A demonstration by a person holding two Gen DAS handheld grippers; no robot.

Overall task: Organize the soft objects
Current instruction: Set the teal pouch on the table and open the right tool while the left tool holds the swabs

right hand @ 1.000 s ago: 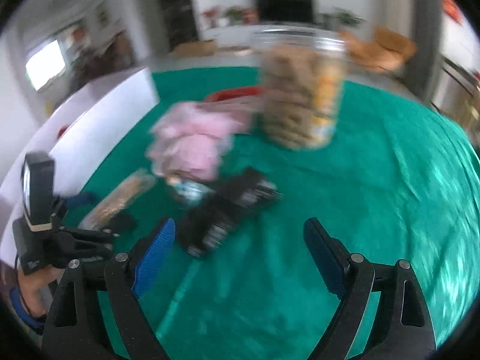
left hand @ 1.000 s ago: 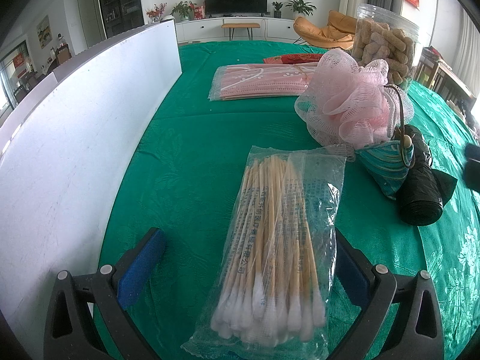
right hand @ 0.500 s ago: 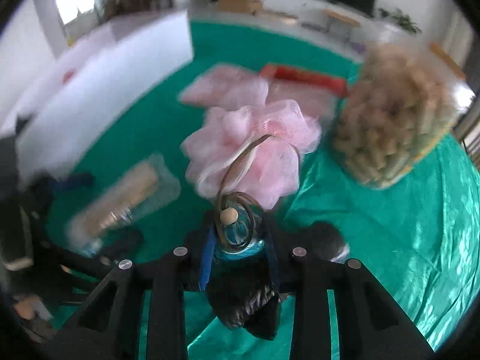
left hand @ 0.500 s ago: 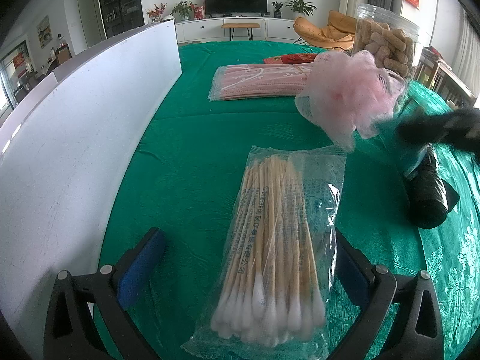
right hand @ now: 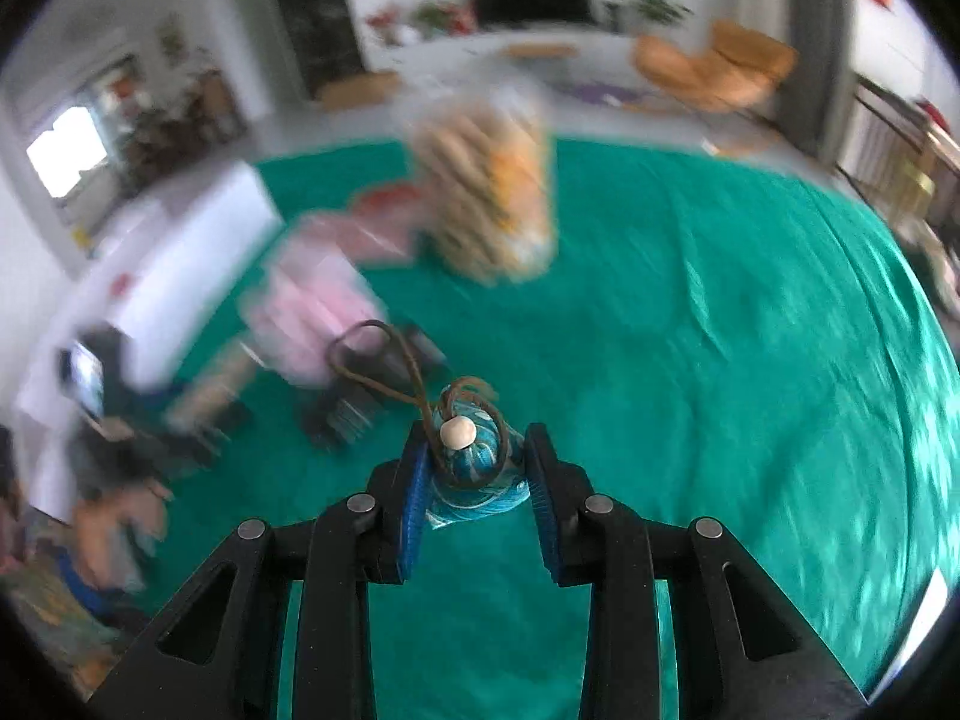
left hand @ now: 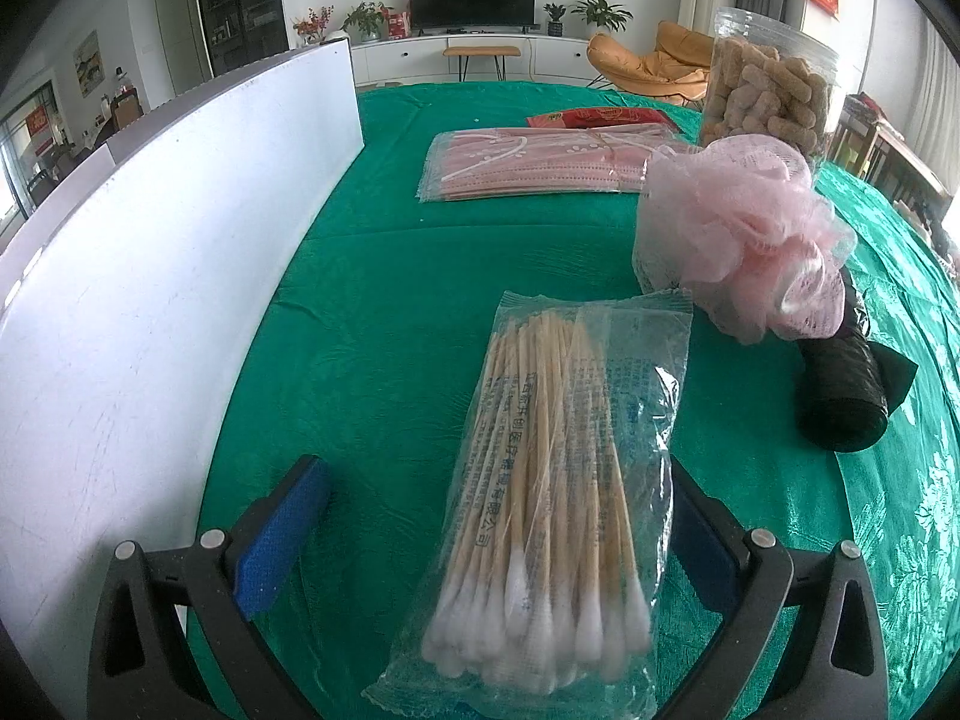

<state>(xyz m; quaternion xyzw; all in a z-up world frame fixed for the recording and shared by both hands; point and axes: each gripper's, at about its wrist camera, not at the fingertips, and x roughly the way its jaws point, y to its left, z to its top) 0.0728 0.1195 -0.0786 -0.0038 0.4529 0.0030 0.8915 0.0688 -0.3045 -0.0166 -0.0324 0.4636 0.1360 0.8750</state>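
2 views, and only 1 is sharp: the right wrist picture is smeared, so the jar [right hand: 486, 192], the pink puff [right hand: 312, 312] and the dark shapes left of the gripper are soft blobs there, and what lies at the far left edge cannot be made out. Sharp in that view is the right gripper [right hand: 480, 468], its blue ribbed pads clamped on a small teal pouch [right hand: 474, 468] of glossy, swirled fabric. A pale round bead sits at the pouch's neck, with a thin brown cord looping up and to the left. The pouch's lower part is cut off between the pads. It hangs above the green cloth [right hand: 720, 360], clear of the other things.

The left wrist view is crisp. The left gripper [left hand: 498, 516] has its jaws wide, 1 on each side of a clear crinkly bag of cotton swabs [left hand: 540, 480] lying flat; the right pad is partly hidden behind the bag, so whether it touches the plastic cannot be told. The swabs are thin wooden sticks with white tips. Behind, the frilly net puff [left hand: 744, 240] covers part of a black roll of plastic bags [left hand: 840, 396] and the foot of the clear jar [left hand: 768, 78] filled with tan sticks. A flat pack of pink masks [left hand: 540, 165] lies further back, overlapping a red packet [left hand: 600, 118]. A white board [left hand: 150, 300] walls off the left side.
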